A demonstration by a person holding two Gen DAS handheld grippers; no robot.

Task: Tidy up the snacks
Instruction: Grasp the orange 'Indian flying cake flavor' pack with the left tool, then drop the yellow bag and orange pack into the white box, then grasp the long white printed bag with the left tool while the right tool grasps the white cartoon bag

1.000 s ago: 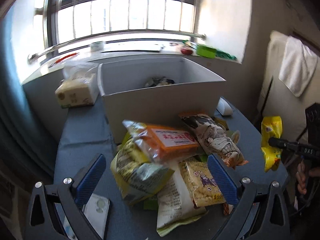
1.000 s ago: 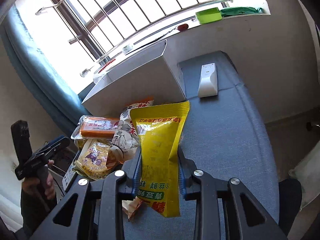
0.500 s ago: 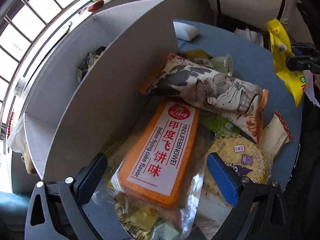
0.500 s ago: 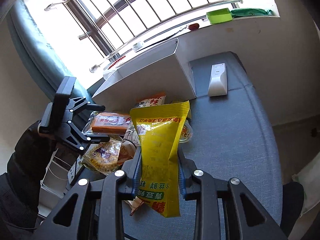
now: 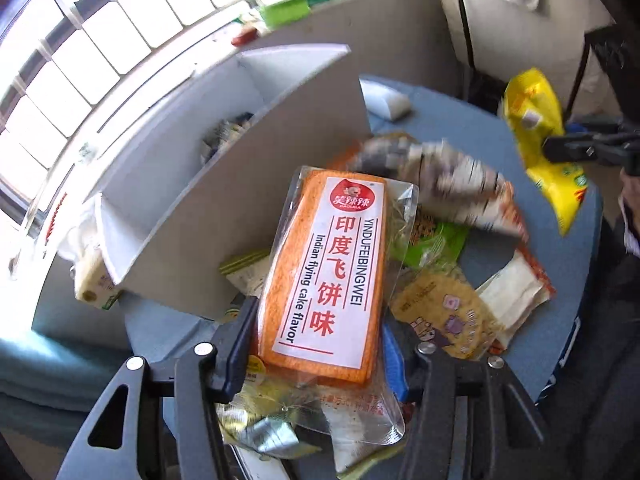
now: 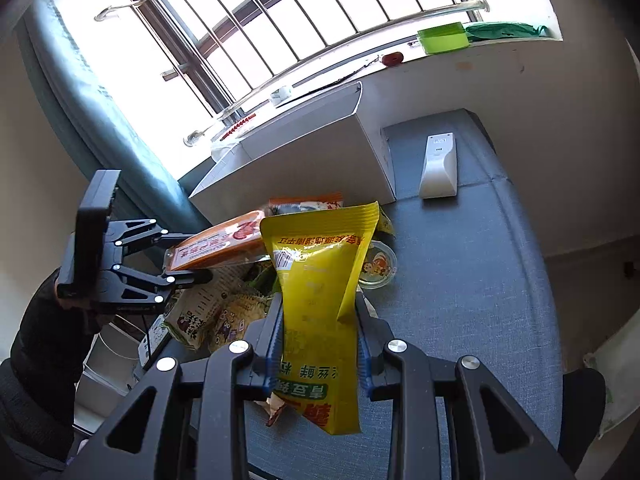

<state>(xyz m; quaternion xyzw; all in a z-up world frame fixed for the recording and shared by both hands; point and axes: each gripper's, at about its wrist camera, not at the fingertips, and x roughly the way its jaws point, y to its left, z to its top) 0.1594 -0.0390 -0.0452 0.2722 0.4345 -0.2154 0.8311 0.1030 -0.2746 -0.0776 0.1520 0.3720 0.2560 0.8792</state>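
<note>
My left gripper (image 5: 320,344) is shut on an orange flying-cake pack (image 5: 328,268) in clear wrap and holds it above the snack pile, next to the white box (image 5: 240,184). The same pack (image 6: 224,248) and left gripper (image 6: 184,256) show in the right wrist view. My right gripper (image 6: 318,340) is shut on a yellow snack bag (image 6: 320,292), held upright above the grey-blue table (image 6: 460,280); the bag also shows at the right of the left wrist view (image 5: 540,140). Several loose snack bags (image 5: 444,312) lie beneath.
The white box holds a few packets (image 5: 228,136). A white remote (image 6: 438,164) lies to the right of the box. A small round jelly cup (image 6: 378,266) sits by the pile. A tissue pack (image 5: 92,276) lies left of the box. The windowsill (image 6: 440,40) holds green items.
My left gripper has closed on the orange flying-cake pack and lifted it off the pile. My right gripper keeps its hold on the yellow bag, nearly unmoved.
</note>
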